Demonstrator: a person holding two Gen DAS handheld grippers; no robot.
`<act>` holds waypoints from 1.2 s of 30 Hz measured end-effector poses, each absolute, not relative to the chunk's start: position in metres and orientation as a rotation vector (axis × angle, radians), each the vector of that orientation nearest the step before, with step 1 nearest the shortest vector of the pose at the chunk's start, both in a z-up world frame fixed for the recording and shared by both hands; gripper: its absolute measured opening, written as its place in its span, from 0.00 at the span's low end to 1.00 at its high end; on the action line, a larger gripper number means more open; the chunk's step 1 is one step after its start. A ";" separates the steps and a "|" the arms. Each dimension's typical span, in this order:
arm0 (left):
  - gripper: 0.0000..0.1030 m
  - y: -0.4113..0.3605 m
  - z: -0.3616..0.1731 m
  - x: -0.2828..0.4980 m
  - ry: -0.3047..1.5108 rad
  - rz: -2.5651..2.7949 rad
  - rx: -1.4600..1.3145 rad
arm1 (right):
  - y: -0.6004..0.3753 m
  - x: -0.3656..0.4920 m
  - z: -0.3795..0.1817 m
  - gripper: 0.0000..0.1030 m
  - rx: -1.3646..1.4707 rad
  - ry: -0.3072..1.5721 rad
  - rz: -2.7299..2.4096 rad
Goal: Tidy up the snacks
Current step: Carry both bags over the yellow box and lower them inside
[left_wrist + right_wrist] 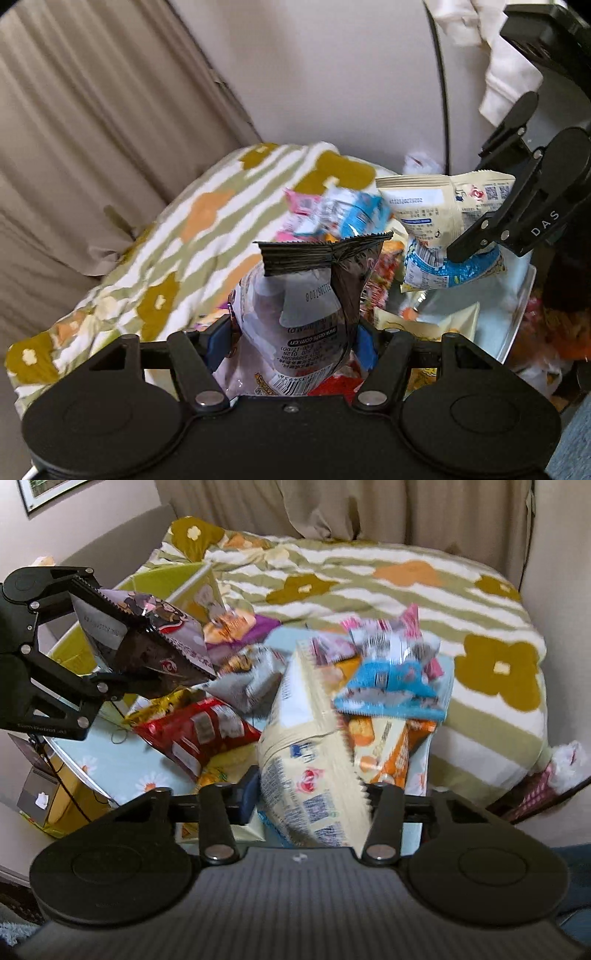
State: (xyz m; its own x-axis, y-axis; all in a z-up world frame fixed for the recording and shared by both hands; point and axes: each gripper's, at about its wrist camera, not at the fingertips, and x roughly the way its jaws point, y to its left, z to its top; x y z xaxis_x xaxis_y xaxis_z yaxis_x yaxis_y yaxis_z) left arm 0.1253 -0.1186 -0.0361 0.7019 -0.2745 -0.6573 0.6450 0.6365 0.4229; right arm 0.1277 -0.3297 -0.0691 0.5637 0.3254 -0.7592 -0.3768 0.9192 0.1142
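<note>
Snacks pinched in both tools: dark bag (306,295) in left tool (291,343), cream bag (314,775) in right tool (310,801) (grip firm). Best lowered gently into green bin (159,579), apart.

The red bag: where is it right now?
In the right wrist view the red bag lies left of centre on the daisy-print tray, below the left claw and beside the cream bag.
</note>
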 end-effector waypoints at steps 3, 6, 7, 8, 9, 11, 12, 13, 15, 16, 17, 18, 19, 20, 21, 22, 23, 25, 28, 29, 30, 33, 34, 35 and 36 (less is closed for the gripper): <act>0.68 -0.109 -0.022 0.120 0.566 -0.510 0.664 | -0.326 0.126 -0.053 0.54 -0.075 0.841 0.426; 0.68 -0.097 -0.008 0.114 0.553 -0.446 0.619 | -0.320 0.127 -0.038 0.53 -0.073 0.800 0.448; 0.68 -0.093 -0.004 0.114 0.554 -0.416 0.601 | -0.317 0.128 -0.031 0.53 -0.076 0.780 0.460; 0.68 -0.087 0.001 0.114 0.557 -0.382 0.581 | -0.314 0.129 -0.025 0.53 -0.078 0.765 0.470; 0.68 -0.080 0.005 0.115 0.559 -0.344 0.559 | -0.309 0.132 -0.018 0.53 -0.080 0.750 0.480; 0.68 -0.066 0.012 0.117 0.563 -0.270 0.519 | -0.301 0.138 -0.005 0.53 -0.070 0.729 0.500; 0.68 -0.059 0.015 0.117 0.564 -0.237 0.499 | -0.295 0.142 0.001 0.53 -0.062 0.720 0.518; 0.68 -0.050 0.019 0.117 0.564 -0.209 0.479 | -0.289 0.147 0.006 0.53 -0.053 0.710 0.539; 0.68 -0.033 0.026 0.119 0.563 -0.150 0.441 | -0.272 0.155 0.016 0.53 -0.052 0.689 0.572; 0.68 -0.024 0.029 0.120 0.563 -0.124 0.427 | -0.262 0.159 0.021 0.53 -0.056 0.675 0.587; 0.68 -0.014 0.032 0.122 0.562 -0.093 0.411 | -0.252 0.163 0.025 0.53 -0.059 0.663 0.601; 0.68 -0.008 0.033 0.125 0.563 -0.071 0.400 | -0.242 0.167 0.029 0.53 -0.059 0.655 0.612; 0.68 0.001 0.035 0.128 0.564 -0.050 0.386 | -0.233 0.171 0.032 0.53 -0.056 0.649 0.621; 0.68 0.011 0.037 0.131 0.565 -0.028 0.371 | -0.222 0.175 0.035 0.53 -0.051 0.643 0.631; 0.68 0.021 0.040 0.134 0.566 -0.009 0.356 | -0.211 0.179 0.038 0.53 -0.045 0.637 0.640; 0.68 0.030 0.041 0.138 0.567 0.007 0.345 | -0.200 0.184 0.040 0.53 -0.038 0.632 0.645; 0.68 0.042 0.043 0.144 0.567 0.026 0.334 | -0.188 0.189 0.042 0.53 -0.030 0.629 0.649; 0.69 0.058 0.046 0.153 0.570 0.048 0.320 | -0.165 0.200 0.045 0.53 -0.008 0.626 0.648; 0.69 0.084 0.048 0.173 0.570 0.066 0.307 | -0.131 0.218 0.047 0.54 0.028 0.628 0.646; 0.69 0.093 0.048 0.180 0.572 0.073 0.304 | -0.119 0.225 0.047 0.54 0.036 0.629 0.643; 0.69 0.103 0.047 0.188 0.575 0.080 0.299 | -0.108 0.233 0.047 0.54 0.040 0.632 0.639; 0.69 0.127 0.041 0.212 0.591 0.088 0.280 | -0.075 0.254 0.042 0.54 0.048 0.645 0.607; 0.69 0.134 0.038 0.221 0.601 0.083 0.273 | -0.066 0.262 0.039 0.54 0.054 0.652 0.596; 0.69 0.141 0.034 0.232 0.614 0.074 0.264 | -0.056 0.269 0.037 0.54 0.061 0.659 0.586; 0.69 0.144 0.030 0.241 0.628 0.061 0.256 | -0.047 0.276 0.033 0.54 0.064 0.668 0.573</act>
State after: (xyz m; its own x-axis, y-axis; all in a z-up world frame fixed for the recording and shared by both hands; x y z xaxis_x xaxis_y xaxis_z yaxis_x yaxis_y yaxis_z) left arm 0.2407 0.1441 0.0297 0.8083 0.1341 -0.5733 0.0207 0.9666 0.2554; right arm 0.2759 -0.0471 0.0329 0.6373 0.5216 -0.5672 -0.4818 0.8442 0.2350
